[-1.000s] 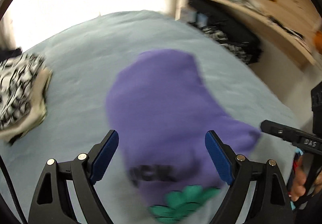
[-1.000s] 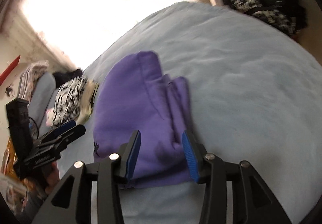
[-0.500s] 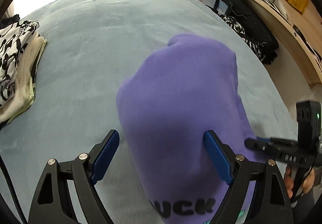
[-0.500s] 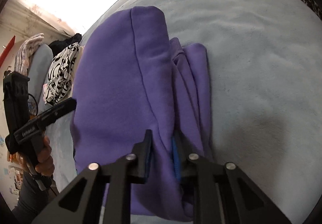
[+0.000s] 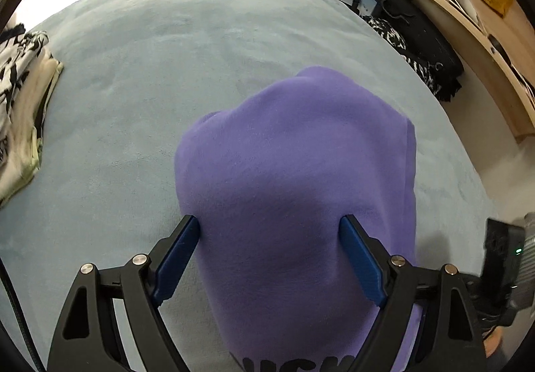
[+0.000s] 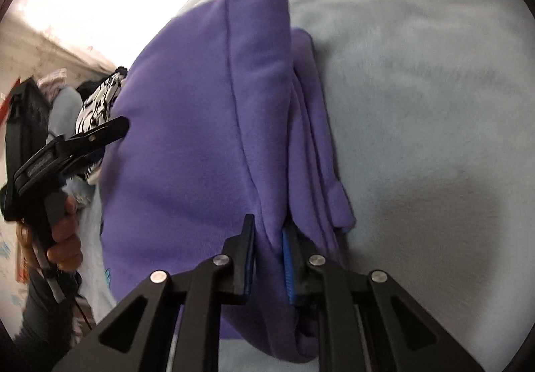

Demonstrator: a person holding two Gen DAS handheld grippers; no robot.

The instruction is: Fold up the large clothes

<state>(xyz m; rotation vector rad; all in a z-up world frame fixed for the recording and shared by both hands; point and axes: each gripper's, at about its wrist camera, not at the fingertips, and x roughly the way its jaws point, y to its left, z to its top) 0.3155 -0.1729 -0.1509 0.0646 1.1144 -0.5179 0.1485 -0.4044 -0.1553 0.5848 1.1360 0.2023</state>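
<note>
A: How far is the purple garment [image 5: 294, 178] judged to be folded?

B: It is seen doubled into layers on the grey-blue bed [image 5: 140, 71]. A fold is pinched by the right gripper [image 6: 269, 258]; the left gripper [image 5: 271, 258] is spread wide over it, nothing clamped. Final flattening is thought to remain.

A: And beside it?

B: A patterned stack [image 5: 20, 104].

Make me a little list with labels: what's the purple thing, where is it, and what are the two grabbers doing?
garment: purple sweatshirt, folded, black letters at its near edge
surface: light blue blanket
left gripper: jaws wide apart, either side of the sweatshirt
right gripper: pinching a fold of the sweatshirt
also there: stack of black-and-white patterned clothes at the blanket's left edge
shelf: wooden, at the right
</note>
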